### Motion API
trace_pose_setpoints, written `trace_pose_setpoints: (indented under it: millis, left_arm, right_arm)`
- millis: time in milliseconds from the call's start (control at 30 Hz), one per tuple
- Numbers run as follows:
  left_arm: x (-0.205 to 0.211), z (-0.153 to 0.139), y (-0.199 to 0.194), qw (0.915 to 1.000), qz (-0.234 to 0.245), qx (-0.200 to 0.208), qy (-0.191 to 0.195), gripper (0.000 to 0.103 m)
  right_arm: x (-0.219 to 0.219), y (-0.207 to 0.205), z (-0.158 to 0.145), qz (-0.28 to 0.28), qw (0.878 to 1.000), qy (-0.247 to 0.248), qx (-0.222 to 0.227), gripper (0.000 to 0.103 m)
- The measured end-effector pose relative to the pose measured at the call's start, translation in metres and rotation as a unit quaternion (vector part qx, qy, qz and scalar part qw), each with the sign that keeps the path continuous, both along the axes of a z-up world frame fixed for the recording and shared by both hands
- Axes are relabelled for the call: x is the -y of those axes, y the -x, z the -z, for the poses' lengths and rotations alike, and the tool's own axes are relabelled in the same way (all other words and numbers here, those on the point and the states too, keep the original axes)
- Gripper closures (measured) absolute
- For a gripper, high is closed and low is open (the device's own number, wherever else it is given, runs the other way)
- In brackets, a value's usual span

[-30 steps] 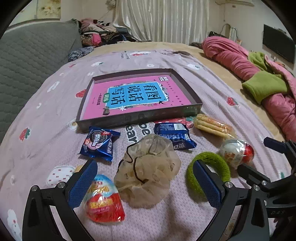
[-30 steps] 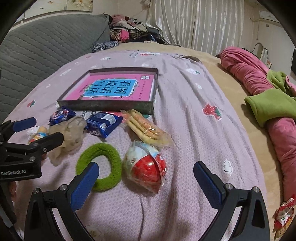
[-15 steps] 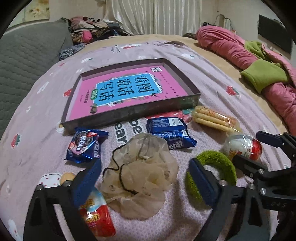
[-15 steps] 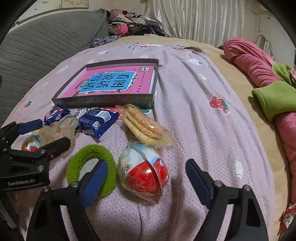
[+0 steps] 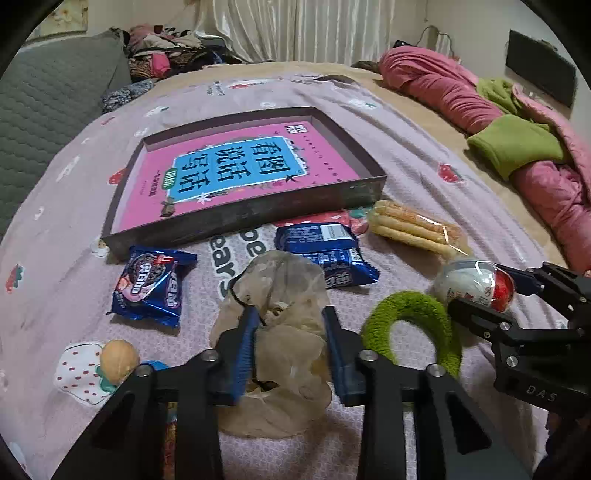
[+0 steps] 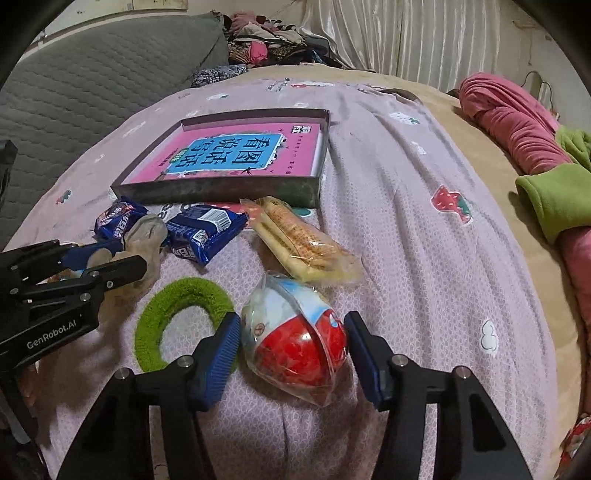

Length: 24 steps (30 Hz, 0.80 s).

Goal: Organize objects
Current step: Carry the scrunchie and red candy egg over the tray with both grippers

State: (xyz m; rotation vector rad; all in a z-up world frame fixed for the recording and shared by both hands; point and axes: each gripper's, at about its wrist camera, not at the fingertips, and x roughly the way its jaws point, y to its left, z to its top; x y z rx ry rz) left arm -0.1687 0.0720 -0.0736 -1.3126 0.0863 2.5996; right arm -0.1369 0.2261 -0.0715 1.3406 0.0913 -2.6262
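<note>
Two tools mid-grasp — left tool [image 5: 290,345] pinching the hairnet [image 5: 275,314], right tool [image 6: 291,354] narrowing around the egg [image 6: 295,339] — next, lift toward the box [image 6: 229,190] ahead.

Bed [image 5: 406,122] under lilac patterned sheet, grey quilted headboard [image 5: 44,110], pale pleated curtains [image 5: 314,29], heaped pink bedding [image 5: 461,96]

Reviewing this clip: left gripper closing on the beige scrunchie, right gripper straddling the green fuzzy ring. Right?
Not quite. The right gripper straddles the red-and-white egg toy; the green fuzzy ring lies beside its jaws, per the right wrist view. The left gripper on the beige scrunchie is correct.
</note>
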Motion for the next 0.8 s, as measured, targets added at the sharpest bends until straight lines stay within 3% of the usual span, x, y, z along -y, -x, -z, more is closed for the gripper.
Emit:
trace_pose_setpoints:
  millis: [100,300,800]
  left_arm:
    - [0.001,0.001,0.002,0.9998,0.007,0.009,-0.015,0.084]
    - [0.001,-0.005,-0.003,0.9997,0.01,0.001,-0.023,0.091]
    - [0.011,-0.036,-0.027,0.9985,0.005,-0.024,-0.048,0.091]
  right_arm:
    - [-0.001,-0.002,-0.004,-0.003,1.0,0.008,-0.004,0.045]
    - [-0.002,-0.01,-0.012,-0.008,1.0,0.015,-0.011,0.045]
    - [0.004,-0.029,-0.036,-0.014,0.999,0.03,-0.035,0.045]
